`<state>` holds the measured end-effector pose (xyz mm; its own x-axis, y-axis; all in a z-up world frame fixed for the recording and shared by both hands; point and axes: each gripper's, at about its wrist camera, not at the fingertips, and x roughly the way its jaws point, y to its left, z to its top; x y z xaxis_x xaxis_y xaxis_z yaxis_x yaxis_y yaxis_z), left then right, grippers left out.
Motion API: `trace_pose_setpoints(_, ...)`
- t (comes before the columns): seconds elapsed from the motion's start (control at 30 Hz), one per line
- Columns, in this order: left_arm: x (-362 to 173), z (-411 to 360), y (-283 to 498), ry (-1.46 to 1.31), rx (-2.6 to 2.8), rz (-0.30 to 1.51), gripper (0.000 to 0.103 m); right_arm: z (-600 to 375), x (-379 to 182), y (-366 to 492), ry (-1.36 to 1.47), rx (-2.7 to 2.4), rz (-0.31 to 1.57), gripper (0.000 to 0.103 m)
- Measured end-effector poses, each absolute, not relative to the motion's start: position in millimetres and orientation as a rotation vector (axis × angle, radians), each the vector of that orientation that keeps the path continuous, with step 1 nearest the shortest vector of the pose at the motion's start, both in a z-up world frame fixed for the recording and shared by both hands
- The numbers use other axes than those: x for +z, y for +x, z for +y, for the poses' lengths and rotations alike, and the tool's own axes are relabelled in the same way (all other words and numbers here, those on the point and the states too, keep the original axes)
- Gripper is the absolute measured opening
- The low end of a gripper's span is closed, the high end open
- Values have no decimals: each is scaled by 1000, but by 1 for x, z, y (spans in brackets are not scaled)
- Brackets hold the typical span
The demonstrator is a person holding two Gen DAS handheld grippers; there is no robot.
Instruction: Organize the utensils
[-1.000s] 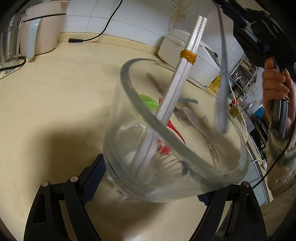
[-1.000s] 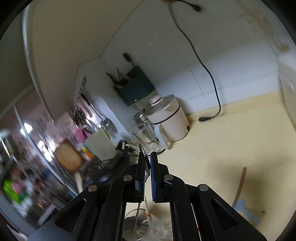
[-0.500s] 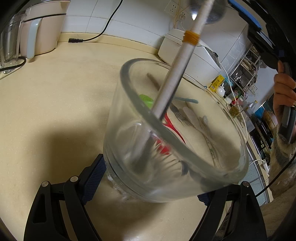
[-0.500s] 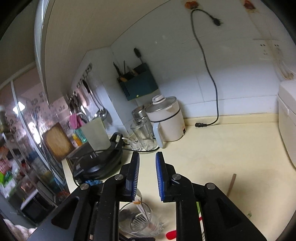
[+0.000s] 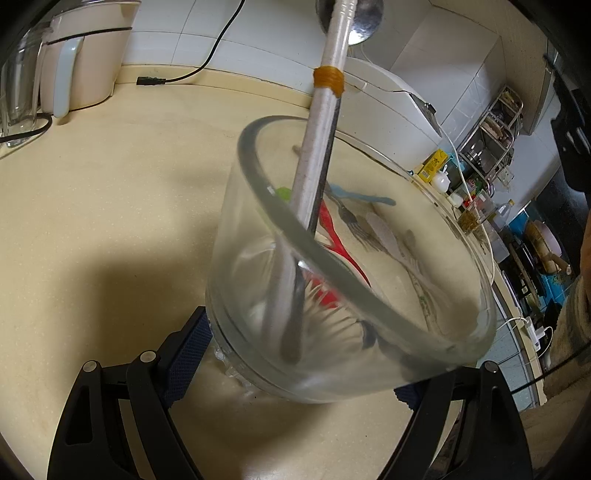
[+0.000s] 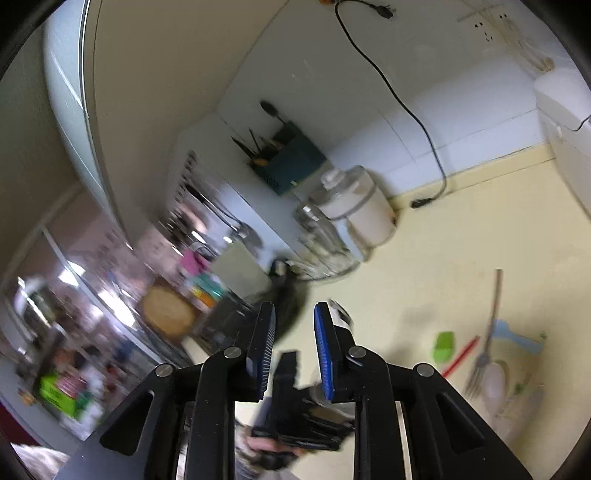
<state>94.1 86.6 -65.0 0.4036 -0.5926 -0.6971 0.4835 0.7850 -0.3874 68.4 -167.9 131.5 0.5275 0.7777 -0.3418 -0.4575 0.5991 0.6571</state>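
The left gripper (image 5: 295, 373) clenches the tilted clear glass jar (image 5: 351, 266), which could tip as the empty right gripper's (image 6: 294, 350) fingers spread.

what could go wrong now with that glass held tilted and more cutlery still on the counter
1. The glass cup leans in the left gripper; the tall banded chopsticks and metal spoon rise far above its rim and could lever it over or slide out.
2. The right gripper, jaws opening and empty, is blurred; a hurried reach may scatter the fork and the red utensil.
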Motion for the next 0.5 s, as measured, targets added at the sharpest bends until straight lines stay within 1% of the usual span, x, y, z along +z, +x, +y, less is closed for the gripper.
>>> trace_pose_setpoints(0.1,-66,85,94,-125,-679,934,88,-164,123,64,536,770,713,24)
trace_pose_setpoints(0.23,-66,85,94,-125,-679,934,88,-162,131,52,740,942,763,24)
trace_pose_setpoints(0.37,-66,84,94,-117,-676,934,88,-161,169,33,835,1000,802,24)
trace_pose_setpoints(0.5,-66,83,95,-113,-674,933,88,-153,217,11,677,954,860,24)
